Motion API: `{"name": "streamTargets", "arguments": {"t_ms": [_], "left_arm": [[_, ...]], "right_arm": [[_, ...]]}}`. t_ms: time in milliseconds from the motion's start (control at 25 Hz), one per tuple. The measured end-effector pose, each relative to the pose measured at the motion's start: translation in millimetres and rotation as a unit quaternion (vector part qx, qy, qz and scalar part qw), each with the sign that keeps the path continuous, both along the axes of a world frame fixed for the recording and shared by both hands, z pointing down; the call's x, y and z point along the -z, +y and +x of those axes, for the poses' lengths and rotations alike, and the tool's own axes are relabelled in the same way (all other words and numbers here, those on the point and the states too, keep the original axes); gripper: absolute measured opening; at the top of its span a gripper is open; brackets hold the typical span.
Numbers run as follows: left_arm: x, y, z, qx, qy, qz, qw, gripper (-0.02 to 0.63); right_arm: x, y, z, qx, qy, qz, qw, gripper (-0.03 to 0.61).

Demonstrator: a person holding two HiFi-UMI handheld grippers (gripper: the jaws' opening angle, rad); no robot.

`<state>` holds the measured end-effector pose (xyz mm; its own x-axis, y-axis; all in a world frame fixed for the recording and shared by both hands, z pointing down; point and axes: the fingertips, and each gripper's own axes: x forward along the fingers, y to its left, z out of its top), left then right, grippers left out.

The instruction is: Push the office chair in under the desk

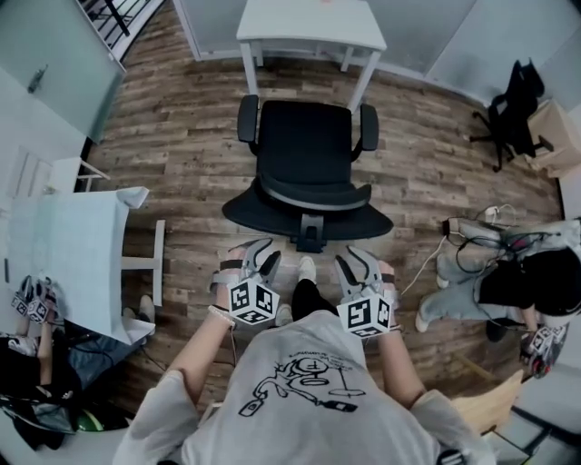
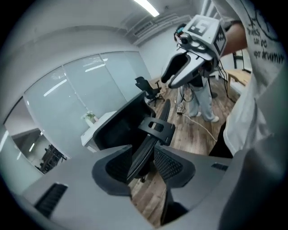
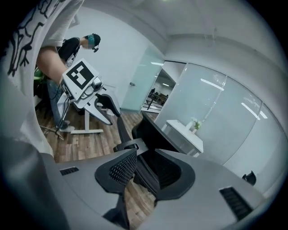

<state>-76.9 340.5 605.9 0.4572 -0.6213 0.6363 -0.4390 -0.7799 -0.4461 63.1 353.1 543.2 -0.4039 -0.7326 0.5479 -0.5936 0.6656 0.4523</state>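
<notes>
The left gripper (image 1: 257, 251) hangs just behind the chair (image 1: 306, 154), jaws apart and pressing on nothing. The chair stands pulled out from the desk (image 1: 310, 25), with its seat facing it. The right gripper (image 1: 359, 258) is level with the left, jaws likewise apart and empty.

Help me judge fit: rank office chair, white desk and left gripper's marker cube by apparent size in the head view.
1. office chair
2. white desk, cropped at top
3. left gripper's marker cube, though nearest
</notes>
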Motion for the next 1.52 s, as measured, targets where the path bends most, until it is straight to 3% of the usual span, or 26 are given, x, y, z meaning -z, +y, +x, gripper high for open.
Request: {"name": "streamTargets", "arguments": {"t_ms": [200, 520, 760, 840, 920, 1040, 1520], "left_arm": [[-48, -21, -14, -0.033, -0.122, 0.014, 0.9919, 0.190], [-85, -39, -18, -0.050, -0.196, -0.001, 0.9794, 0.210], [-97, -50, -16, -0.067, -0.220, -0.003, 0.9732, 0.201], [-97, -52, -14, -0.076, -0.226, -0.006, 0.9711, 0.140], [-98, -53, -13, -0.087, -0.229, -0.015, 0.9694, 0.130], [-100, -52, -12, -0.099, -0.232, -0.023, 0.9674, 0.122], [-105, -77, -2, -0.100, -0.224, -0.049, 0.9682, 0.115]], "right_arm": [[-54, -14, 11, 0.024, 0.075, -0.049, 0.996, 0.181], [-109, -34, 31, 0.041, 0.125, -0.094, 0.987, 0.219], [-134, -45, 39, 0.049, 0.147, -0.117, 0.981, 0.218], [-137, -47, 42, 0.052, 0.151, -0.124, 0.979, 0.215], [-140, -47, 43, 0.056, 0.151, -0.136, 0.978, 0.157], [-143, -46, 44, 0.058, 0.145, -0.152, 0.976, 0.147], [-149, -75, 54, 0.062, 0.140, -0.171, 0.973, 0.146]]}}
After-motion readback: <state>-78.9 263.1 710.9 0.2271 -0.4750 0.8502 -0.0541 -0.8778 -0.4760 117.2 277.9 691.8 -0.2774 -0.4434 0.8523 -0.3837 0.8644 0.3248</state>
